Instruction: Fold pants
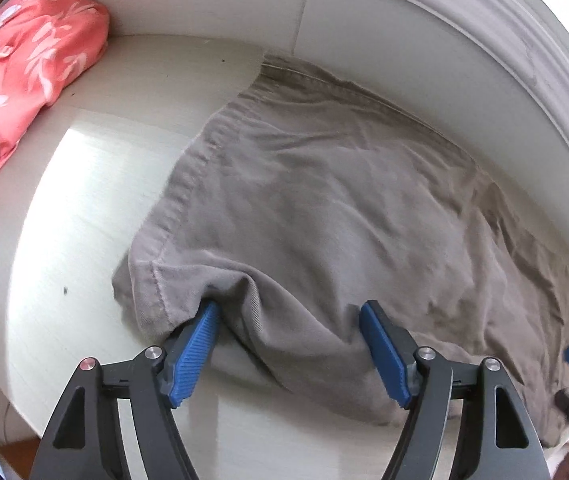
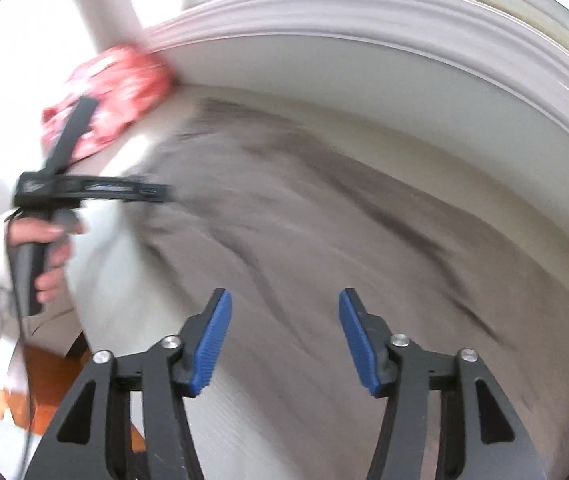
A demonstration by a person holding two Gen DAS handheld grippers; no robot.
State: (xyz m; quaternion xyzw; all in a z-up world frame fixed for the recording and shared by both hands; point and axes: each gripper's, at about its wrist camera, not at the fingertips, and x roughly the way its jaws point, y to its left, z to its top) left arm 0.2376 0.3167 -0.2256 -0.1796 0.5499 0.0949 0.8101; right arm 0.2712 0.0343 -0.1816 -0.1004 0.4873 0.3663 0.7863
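Grey-brown pants (image 1: pixel 324 200) lie spread on a white table (image 1: pixel 64 220) against a white wall. My left gripper (image 1: pixel 290 312) stands open at their near edge. Its left finger (image 1: pixel 200 344) is tucked under a raised fold beside a stitched hem, its right finger (image 1: pixel 384 348) rests on the cloth, and bunched fabric sits between them. The right wrist view is blurred. There my right gripper (image 2: pixel 284 300) hovers open over the pants (image 2: pixel 344 220) with nothing between its pads. A hand (image 2: pixel 48 248) holds the left gripper (image 2: pixel 160 194) at the cloth's left edge.
A folded pink floral cloth (image 1: pixel 24 80) lies at the table's far left corner, also visible in the right wrist view (image 2: pixel 120 92). A moulded white ledge (image 1: pixel 484 20) runs behind the pants. Orange wooden floor (image 2: pixel 44 380) shows past the table's near edge.
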